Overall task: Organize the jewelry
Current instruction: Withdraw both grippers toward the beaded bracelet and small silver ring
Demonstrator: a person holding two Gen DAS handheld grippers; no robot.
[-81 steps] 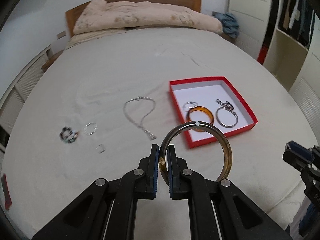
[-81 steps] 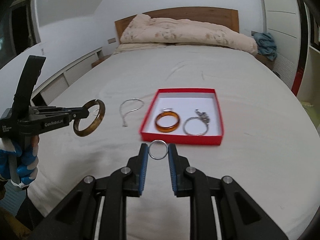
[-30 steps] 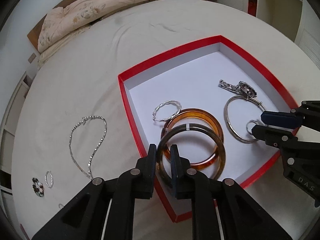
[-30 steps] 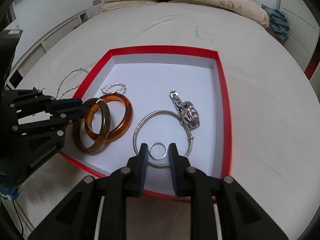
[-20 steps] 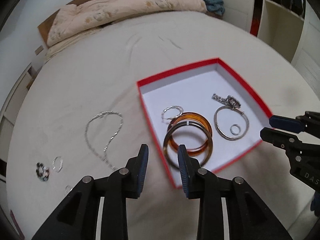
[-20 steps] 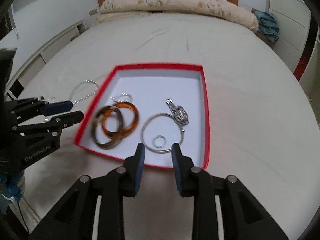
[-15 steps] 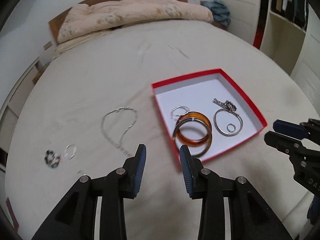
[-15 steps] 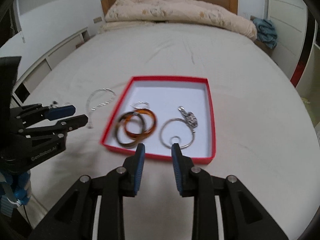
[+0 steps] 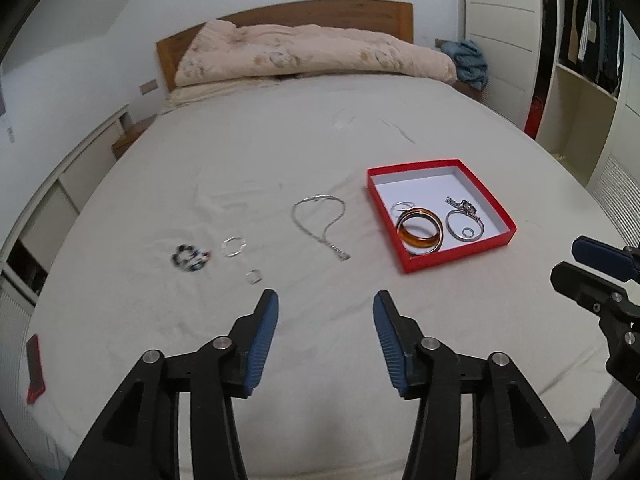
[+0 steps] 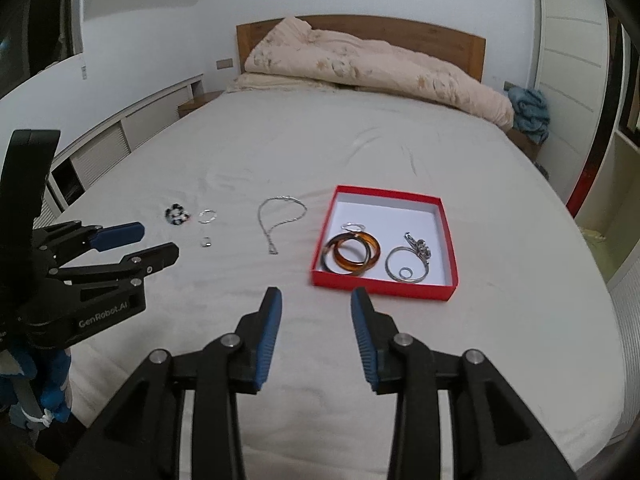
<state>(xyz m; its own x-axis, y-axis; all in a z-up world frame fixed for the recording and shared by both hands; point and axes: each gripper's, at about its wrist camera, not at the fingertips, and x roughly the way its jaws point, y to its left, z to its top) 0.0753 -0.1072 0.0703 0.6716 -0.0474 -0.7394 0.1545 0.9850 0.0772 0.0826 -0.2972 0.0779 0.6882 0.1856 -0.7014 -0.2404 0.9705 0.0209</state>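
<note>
Both grippers hang over the bed (image 9: pixel 320 152) w/ nothing between the pads. Left gripper (image 9: pixel 324 304) has its jaws opening, wide apart, empty; right gripper (image 10: pixel 316 300) is also opening, gap narrower, empty too. Red box (image 10: pixel 450 236) sits on the sheet ahead & to the right, holding an amber bangle (image 10: pixel 357 257) overlapping a darker bangle (image 10: pixel 329 261), a thin twisted ring (image 10: pixel 353 227) just behind them, a silver hoop (image 10: pixel 406 266) w/ a small ring (image 10: pixel 405 273) inside it, & a watch (image 10: pixel 420 247) touching the hoop. Outside the box, left of it: chain necklace (image 9: pixel 320 220), then a clear ring (image 9: pixel 234 247), a small band (image 9: pixel 254 276) & a beaded bracelet (image 9: pixel 189 258), all apart from each other.
</note>
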